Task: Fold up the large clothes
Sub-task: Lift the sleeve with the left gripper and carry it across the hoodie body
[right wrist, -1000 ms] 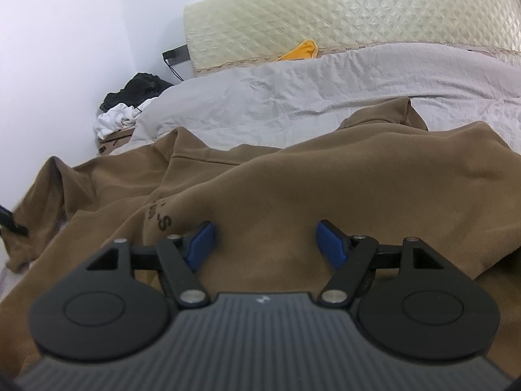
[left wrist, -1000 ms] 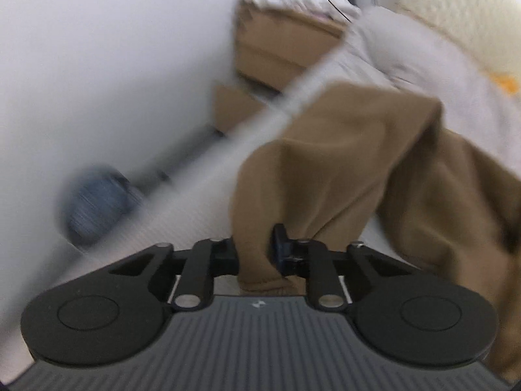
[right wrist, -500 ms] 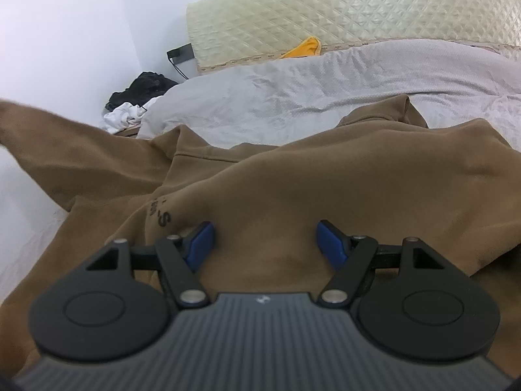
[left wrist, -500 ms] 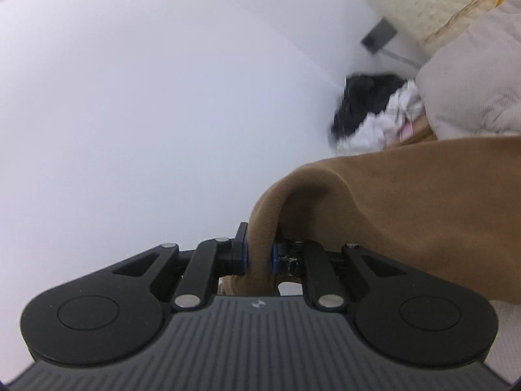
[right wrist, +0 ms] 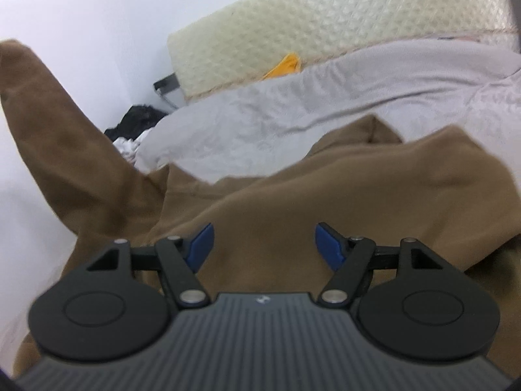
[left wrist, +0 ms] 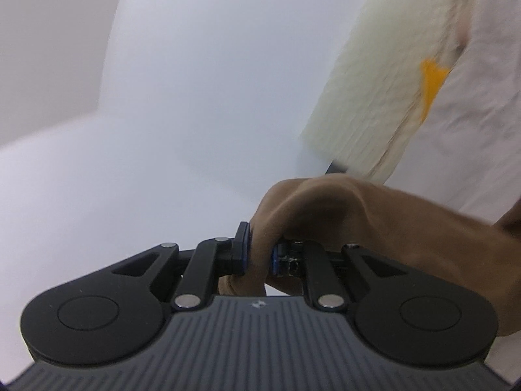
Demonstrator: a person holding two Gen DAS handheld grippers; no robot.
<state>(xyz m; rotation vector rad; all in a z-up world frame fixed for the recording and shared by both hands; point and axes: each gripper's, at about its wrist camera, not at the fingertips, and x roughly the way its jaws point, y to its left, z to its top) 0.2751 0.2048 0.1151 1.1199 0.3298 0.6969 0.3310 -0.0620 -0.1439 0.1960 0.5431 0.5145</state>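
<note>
Early stage: brown garment (right wrist: 342, 202) spread unfolded on bed (right wrist: 293, 114), no fold laid yet. Left tool (left wrist: 259, 255) clamped on sleeve end (left wrist: 325, 205), raised at far left. Right tool (right wrist: 263, 244) spread apart just above near cloth, gripping nothing. All folds left.

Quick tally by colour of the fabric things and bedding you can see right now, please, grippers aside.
Brown: 1, the sweatshirt, its sleeve clamped in the left hand-held gripper
Grey-white: 1, the bed cover
Cream: 1, the quilted headboard
Yellow: 1, a cloth item
Black and white: 1, a clothes pile
Total: 5
</note>
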